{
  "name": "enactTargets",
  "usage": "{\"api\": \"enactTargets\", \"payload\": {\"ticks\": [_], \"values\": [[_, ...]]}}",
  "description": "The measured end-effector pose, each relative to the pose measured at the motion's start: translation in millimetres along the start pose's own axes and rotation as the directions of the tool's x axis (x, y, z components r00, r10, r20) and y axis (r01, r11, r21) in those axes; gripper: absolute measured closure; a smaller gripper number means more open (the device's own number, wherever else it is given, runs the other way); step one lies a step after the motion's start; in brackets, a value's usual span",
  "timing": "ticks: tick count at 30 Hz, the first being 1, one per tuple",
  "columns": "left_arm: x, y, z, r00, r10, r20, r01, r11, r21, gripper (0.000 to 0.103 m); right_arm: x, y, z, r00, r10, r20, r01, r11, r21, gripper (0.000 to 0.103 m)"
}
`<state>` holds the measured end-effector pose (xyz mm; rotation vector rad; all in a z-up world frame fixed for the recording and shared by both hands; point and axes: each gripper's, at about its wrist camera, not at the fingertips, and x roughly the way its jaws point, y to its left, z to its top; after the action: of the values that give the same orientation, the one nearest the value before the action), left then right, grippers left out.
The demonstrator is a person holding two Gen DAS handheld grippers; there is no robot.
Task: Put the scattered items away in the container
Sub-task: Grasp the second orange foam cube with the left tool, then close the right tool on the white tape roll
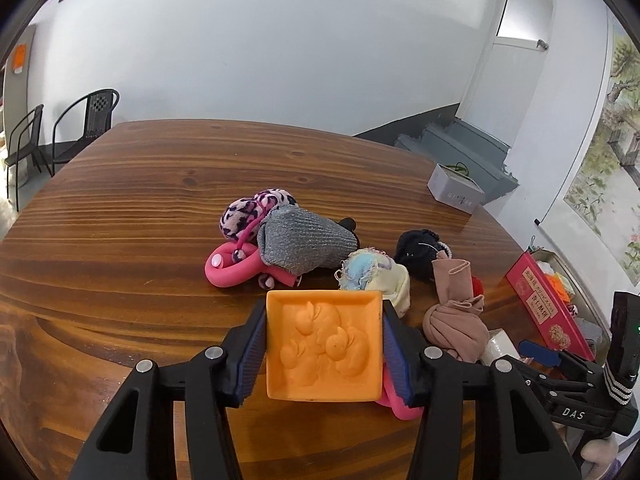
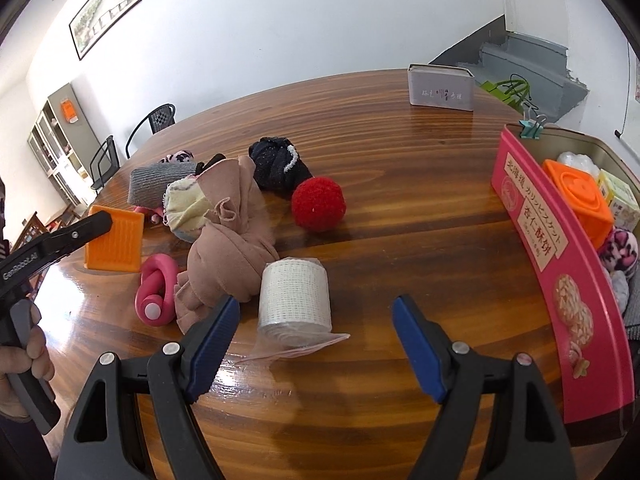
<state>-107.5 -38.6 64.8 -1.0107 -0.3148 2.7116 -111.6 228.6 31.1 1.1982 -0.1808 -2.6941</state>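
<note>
The left gripper [image 1: 323, 346] pinches the orange square block [image 1: 323, 344] between its blue pads, lifted above the wooden table [image 1: 140, 200]. The right gripper [image 2: 314, 344] stands spread with nothing between its pads; the white gauze roll [image 2: 295, 294] lies just beyond them. The pink tin [image 2: 560, 280] stands at the right.

The table [image 2: 400, 216] is varnished wood — glossy, grain showing, window light mirrored in it. The orange block [image 1: 323, 345] looks like smooth, matt soft plastic with a moulded relief. The red ball [image 2: 318, 203] is fuzzy knit; the gauze roll [image 2: 295, 295] an open weave. The tin [image 2: 568, 280] has a glossy printed side — its rim bare metal.
</note>
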Motion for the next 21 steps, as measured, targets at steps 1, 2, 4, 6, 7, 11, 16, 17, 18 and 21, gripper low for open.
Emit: {"api": "enactTargets", "payload": {"ticks": [1,2,4,6,7,11,16,17,18,21], "values": [[-3,0,0,1.0,0.0,0.008,0.0,1.0,-0.002,0.048,1,0,0,1.0,0.0,-0.003,0.0,1.0,-0.001,0.021],[-6,-1,0,1.0,-0.002,0.017,0.002,1.0,-0.005,0.048,2,1,0,1.0,0.003,-0.008,-0.003,1.0,-0.001,0.021],[-12,-1,0,0.999,-0.011,0.031,0.011,1.0,-0.009,0.048,5,1,-1,1.0,0.013,-0.024,-0.013,1.0,0.003,0.021],[-16,-3,-1,0.999,-0.016,0.041,0.017,1.0,-0.01,0.048,7,2,-1,0.999,0.015,-0.033,-0.014,1.0,0.004,0.021],[-18,-4,-1,0.999,-0.021,0.045,0.021,1.0,-0.01,0.048,8,2,-1,0.999,0.008,-0.036,-0.008,1.0,0.001,0.021],[-23,-7,-2,0.998,-0.032,0.054,0.033,0.999,-0.013,0.048,14,5,0,0.999,-0.016,-0.046,0.015,1.0,-0.016,0.033],[-27,-11,-3,0.997,-0.044,0.065,0.045,0.999,-0.014,0.048,12,7,-1,0.999,-0.005,-0.045,0.004,1.0,-0.02,0.06],[-28,-13,-3,0.996,-0.047,0.069,0.048,0.999,-0.011,0.048,10,7,-1,0.999,-0.005,-0.039,0.005,1.0,-0.02,0.06],[-30,-15,-4,0.996,-0.051,0.072,0.052,0.999,-0.008,0.048,8,8,-1,0.999,-0.006,-0.031,0.005,1.0,-0.022,0.06],[-32,-22,-4,0.995,-0.063,0.076,0.063,0.998,0.002,0.048,-2,9,0,1.0,-0.002,0.001,0.002,1.0,-0.018,0.06]]}}
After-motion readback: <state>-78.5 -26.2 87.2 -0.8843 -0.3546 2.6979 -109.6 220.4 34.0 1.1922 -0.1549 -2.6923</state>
